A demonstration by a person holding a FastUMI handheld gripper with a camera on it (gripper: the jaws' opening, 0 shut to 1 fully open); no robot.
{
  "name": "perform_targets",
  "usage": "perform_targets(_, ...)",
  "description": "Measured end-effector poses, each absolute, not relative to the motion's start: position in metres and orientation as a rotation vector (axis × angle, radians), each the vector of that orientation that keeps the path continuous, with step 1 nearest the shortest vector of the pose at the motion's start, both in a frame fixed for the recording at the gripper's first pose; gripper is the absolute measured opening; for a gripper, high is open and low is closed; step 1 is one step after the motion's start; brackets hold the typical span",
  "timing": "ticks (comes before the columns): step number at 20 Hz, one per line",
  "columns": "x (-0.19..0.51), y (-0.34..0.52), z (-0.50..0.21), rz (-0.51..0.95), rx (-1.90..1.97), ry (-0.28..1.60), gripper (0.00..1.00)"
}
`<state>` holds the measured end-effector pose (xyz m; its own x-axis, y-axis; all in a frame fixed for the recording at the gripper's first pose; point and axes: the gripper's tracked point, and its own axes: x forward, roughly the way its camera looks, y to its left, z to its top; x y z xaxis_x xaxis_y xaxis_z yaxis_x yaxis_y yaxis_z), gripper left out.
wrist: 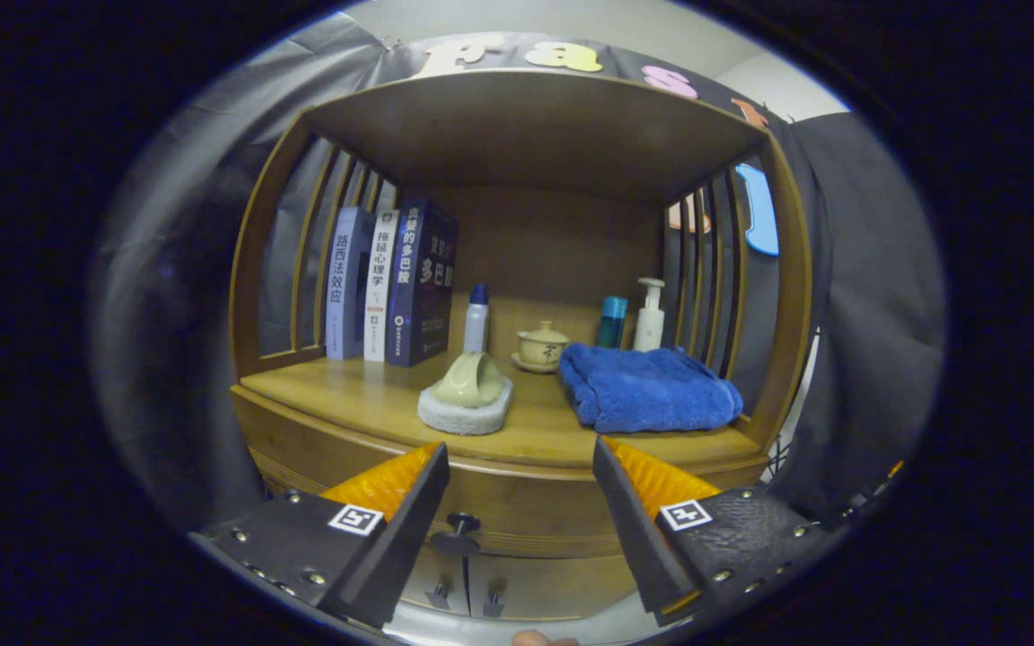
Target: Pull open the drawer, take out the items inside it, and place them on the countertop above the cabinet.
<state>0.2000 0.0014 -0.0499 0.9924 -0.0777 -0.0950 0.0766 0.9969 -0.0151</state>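
Note:
A wooden cabinet stands in front of me, with its countertop [373, 395] under an open shelf hood. Below the countertop the drawer front [526, 507] is closed; its dark round knob [461, 523] sits low between my fingers, nearer the left one. My gripper [521, 458] is open, with nothing between the fingers, a little way back from the drawer. The inside of the drawer is hidden.
On the countertop: three upright books [387, 283] at the back left, a pale green cup on a white sponge pad [468, 395], a small spray bottle [477, 318], a lidded teacup [541, 345], a folded blue towel [647, 388], a teal bottle [610, 321], a white pump bottle [650, 314]. Two lower door knobs [465, 597] below.

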Motion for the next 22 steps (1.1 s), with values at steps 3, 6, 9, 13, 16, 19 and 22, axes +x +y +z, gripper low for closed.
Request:
perform_targets(3,0.201,-0.009,-0.040,-0.065,-0.019,0.060,0.97)
perform_targets(6,0.205,-0.029,-0.028,-0.065,-0.058,0.025,0.96)
perform_targets(9,0.208,-0.052,-0.018,-0.067,-0.059,-0.001,0.97)
perform_targets(13,0.209,-0.086,-0.005,-0.036,-0.028,-0.059,0.97)
perform_targets(16,0.201,-0.111,0.008,0.011,-0.034,-0.144,0.96)
perform_targets(19,0.188,-0.143,0.007,0.027,-0.051,-0.175,0.96)
perform_targets(22,0.171,-0.164,0.003,0.100,0.000,-0.188,0.96)
